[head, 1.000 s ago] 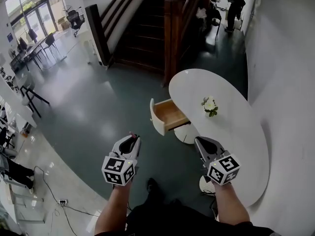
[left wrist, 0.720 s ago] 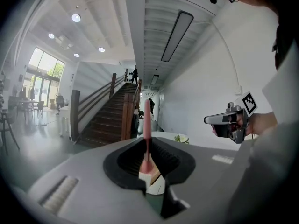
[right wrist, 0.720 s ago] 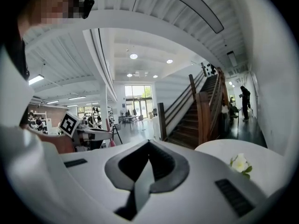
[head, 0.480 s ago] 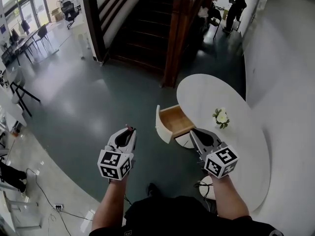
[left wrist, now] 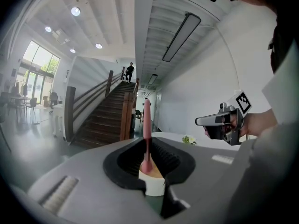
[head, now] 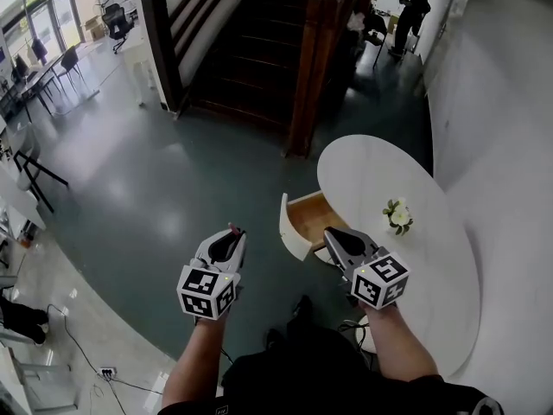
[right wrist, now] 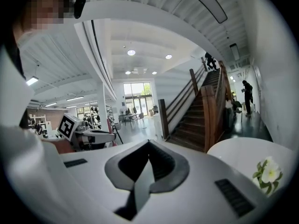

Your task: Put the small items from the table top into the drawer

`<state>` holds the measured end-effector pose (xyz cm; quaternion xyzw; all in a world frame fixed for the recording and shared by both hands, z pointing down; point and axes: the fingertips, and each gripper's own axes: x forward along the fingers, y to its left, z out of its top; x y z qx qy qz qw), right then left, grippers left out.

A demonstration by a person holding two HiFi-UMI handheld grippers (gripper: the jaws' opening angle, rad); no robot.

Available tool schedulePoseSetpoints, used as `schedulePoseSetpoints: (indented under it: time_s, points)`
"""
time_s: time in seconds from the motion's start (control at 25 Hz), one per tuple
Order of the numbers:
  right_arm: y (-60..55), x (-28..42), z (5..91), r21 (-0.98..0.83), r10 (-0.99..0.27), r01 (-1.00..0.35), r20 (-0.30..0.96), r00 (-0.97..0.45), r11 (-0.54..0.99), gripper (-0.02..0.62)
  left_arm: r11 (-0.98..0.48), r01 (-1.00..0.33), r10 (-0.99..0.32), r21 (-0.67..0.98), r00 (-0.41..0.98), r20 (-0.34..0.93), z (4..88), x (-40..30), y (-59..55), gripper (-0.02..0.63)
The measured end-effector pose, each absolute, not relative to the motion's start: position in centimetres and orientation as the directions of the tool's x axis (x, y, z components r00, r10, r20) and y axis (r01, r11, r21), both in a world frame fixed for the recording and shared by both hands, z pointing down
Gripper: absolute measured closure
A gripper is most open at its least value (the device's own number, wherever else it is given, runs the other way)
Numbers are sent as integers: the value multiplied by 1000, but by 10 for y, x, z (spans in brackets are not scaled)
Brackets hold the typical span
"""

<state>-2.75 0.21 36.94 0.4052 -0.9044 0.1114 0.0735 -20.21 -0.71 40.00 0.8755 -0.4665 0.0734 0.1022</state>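
My left gripper [head: 228, 245] hangs over the dark floor, left of the table, shut on a thin pink stick-like item [left wrist: 147, 125] that points out past the jaws; its tip also shows in the head view [head: 232, 229]. The right gripper [head: 336, 239] is shut with nothing in it, just in front of the open wooden drawer [head: 304, 218] of the white oval table [head: 432, 275]. Inside the drawer I make out no items. A small white flower sprig [head: 398, 216] sits on the table top. From the left gripper view I see the right gripper [left wrist: 219, 121].
A dark wooden staircase [head: 259, 50] rises beyond the table. The white wall [head: 510, 145] runs along the table's right side. A person [head: 410, 11] stands far off by the stairs. Chairs and desks [head: 34, 67] are at the far left.
The table and drawer have drawn nearer in the head view. The right gripper has moved up and left to the drawer's front. The left gripper still holds the pink item.
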Motion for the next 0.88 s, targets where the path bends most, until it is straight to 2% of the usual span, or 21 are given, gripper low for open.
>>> schedulePoseSetpoints:
  time_s: [0.48, 0.88]
  points:
    - [-100, -26, 413, -232, -684, -728, 250, -685, 645, 597, -535, -838, -781, 108, 539, 315, 428, -195, -94, 552]
    - [-203, 2, 466, -319, -640, -708, 303, -706, 631, 597, -576, -808, -720, 127, 575, 389, 454, -130, -201, 552]
